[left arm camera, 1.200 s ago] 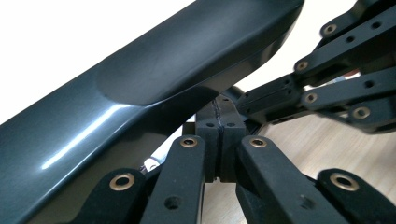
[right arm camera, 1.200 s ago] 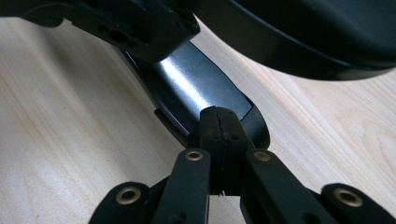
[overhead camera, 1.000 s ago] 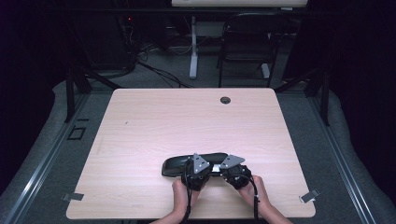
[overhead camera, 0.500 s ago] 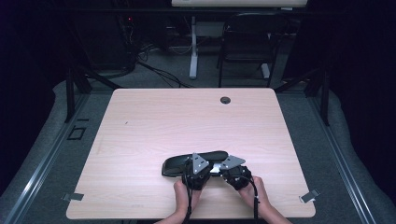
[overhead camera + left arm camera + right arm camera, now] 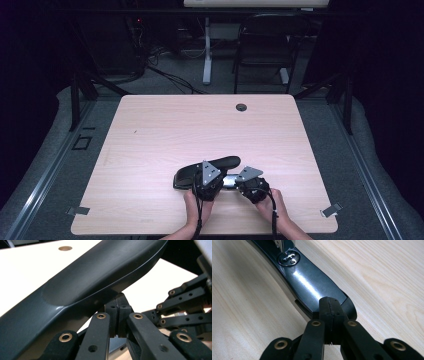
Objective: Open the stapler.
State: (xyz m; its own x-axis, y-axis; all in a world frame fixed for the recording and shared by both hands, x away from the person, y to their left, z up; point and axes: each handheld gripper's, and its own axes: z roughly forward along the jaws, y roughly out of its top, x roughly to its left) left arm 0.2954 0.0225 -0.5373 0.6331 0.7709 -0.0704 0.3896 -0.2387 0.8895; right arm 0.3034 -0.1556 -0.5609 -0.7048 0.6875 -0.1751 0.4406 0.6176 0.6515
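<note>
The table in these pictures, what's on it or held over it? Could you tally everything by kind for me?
Black stapler, opened up, top arm raised: 1
Hand-held grippers, left and right, jaws pressed together at the stapler: 2
Round cable hole in the tabletop near its far edge: 1
Total: 4

I can read no text, label, brand, number or sign on anything at my table right now.
</note>
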